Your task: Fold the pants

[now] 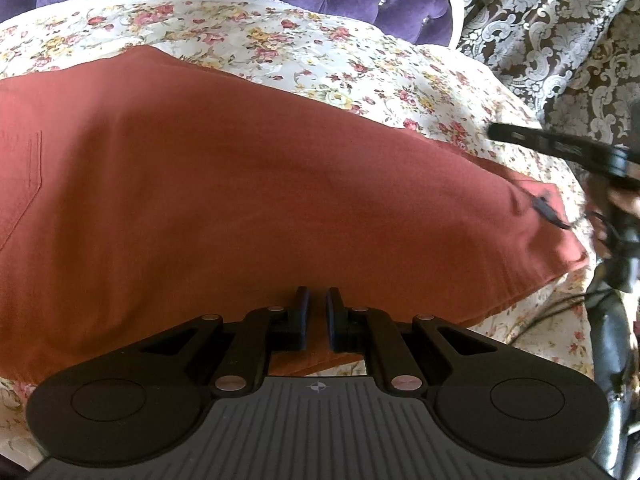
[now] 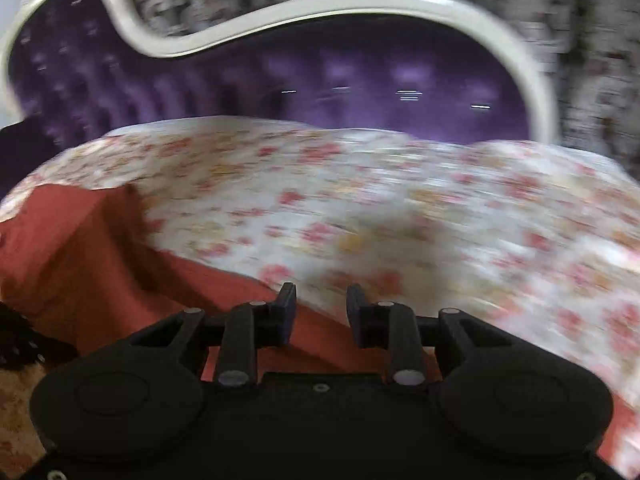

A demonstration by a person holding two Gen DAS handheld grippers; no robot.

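The rust-red pants [image 1: 224,200] lie flat on a floral bedspread [image 1: 320,56], legs laid together, with a back pocket at the left and the leg hem at the right. My left gripper [image 1: 317,304] hovers over the near edge of the pants; its jaws stand a narrow gap apart with nothing between them. My right gripper [image 2: 321,304] is open and empty over the edge of the pants [image 2: 92,256]; this view is motion-blurred. The right gripper also shows in the left wrist view [image 1: 532,140], above the hem end.
A purple tufted headboard [image 2: 320,80] with a white frame stands behind the bed. Patterned damask wallpaper [image 1: 560,32] is behind it. A black cable [image 1: 552,308] and dark objects lie off the right edge of the bed.
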